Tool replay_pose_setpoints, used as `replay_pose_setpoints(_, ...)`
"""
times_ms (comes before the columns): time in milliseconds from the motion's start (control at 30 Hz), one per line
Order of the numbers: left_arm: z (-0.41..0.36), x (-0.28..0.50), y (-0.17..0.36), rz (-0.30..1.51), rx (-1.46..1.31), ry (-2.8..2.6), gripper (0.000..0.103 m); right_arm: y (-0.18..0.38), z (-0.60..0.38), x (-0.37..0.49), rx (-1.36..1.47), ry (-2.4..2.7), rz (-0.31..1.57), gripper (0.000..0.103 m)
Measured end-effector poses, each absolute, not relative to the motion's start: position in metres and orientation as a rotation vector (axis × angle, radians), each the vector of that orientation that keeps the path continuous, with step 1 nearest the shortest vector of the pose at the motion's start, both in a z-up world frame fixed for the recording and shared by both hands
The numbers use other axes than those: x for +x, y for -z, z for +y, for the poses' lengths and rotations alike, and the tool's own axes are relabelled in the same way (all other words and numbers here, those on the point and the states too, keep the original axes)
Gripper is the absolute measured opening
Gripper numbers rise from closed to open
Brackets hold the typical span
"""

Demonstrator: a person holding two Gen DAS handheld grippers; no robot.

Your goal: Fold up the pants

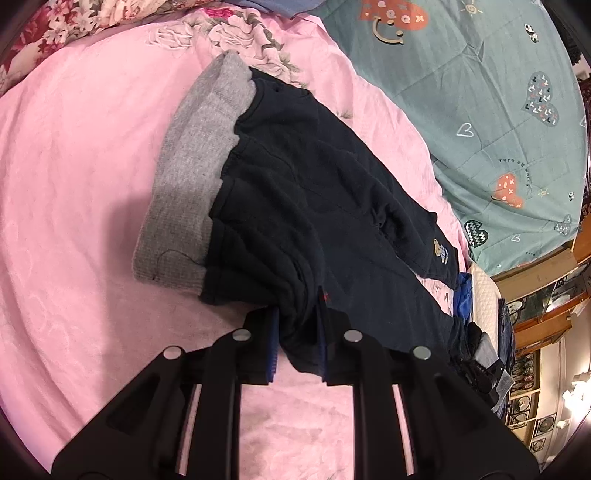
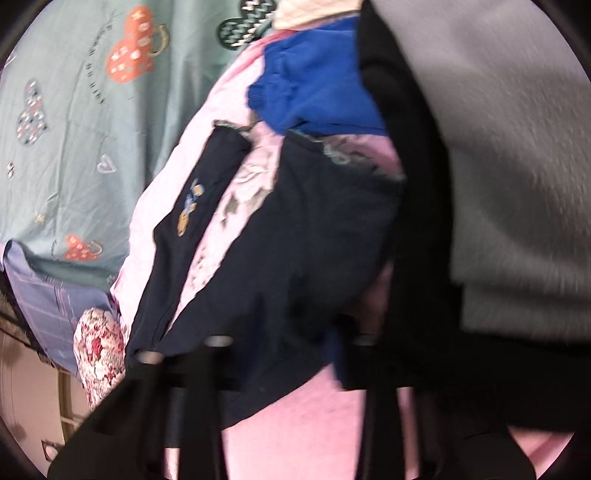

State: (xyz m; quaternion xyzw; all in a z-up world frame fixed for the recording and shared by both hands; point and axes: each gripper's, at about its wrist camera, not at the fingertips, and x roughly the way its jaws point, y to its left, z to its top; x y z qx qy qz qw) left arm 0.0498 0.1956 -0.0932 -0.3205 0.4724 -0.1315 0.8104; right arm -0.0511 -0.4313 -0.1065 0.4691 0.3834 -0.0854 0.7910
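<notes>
The dark navy pants lie spread on the pink bedsheet, grey ribbed waistband at the far left and the legs running off to the right, one with a small embroidered bear near the cuff. At the near edge, the left hand-held gripper is clenched on a bunched fold of the pants, dark cloth pinched tight between its blue pads.

In the right wrist view, which is blurred, the right hand-held gripper is closed too, with navy cloth of a pant leg draped across its fingers; the bear patch shows on the other leg. Just beyond the cuffs sits a bright blue garment. A teal quilt with hearts lies past the pink sheet, and a floral pillow rests at the far left.
</notes>
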Motion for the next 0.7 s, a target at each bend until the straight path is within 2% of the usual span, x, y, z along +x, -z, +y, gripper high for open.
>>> replay_pose_setpoints(100, 0.204, 0.048, 0.089, 0.986, -0.716, 0.274, 0.015, 0.102, -0.429, -0.06, 0.982, 0.163, 0.804, 0.005)
replay_pose_setpoints(467, 0.27, 0.016, 0.017, 0.835, -0.698, 0.255, 0.014, 0.031, -0.382, -0.102, 0.884, -0.022, 0.741, 0.004)
replay_pose_setpoints(633, 0.275, -0.007, 0.036, 0.91, -0.631, 0.238, 0.015, 0.039, -0.368, -0.133, 0.873, -0.032, 0.789, 0.004)
replay_pose_setpoints(700, 0.274, -0.013, 0.055, 0.962, -0.581, 0.21, 0.02, 0.053, -0.362, -0.144, 0.845, -0.026, 0.867, 0.008)
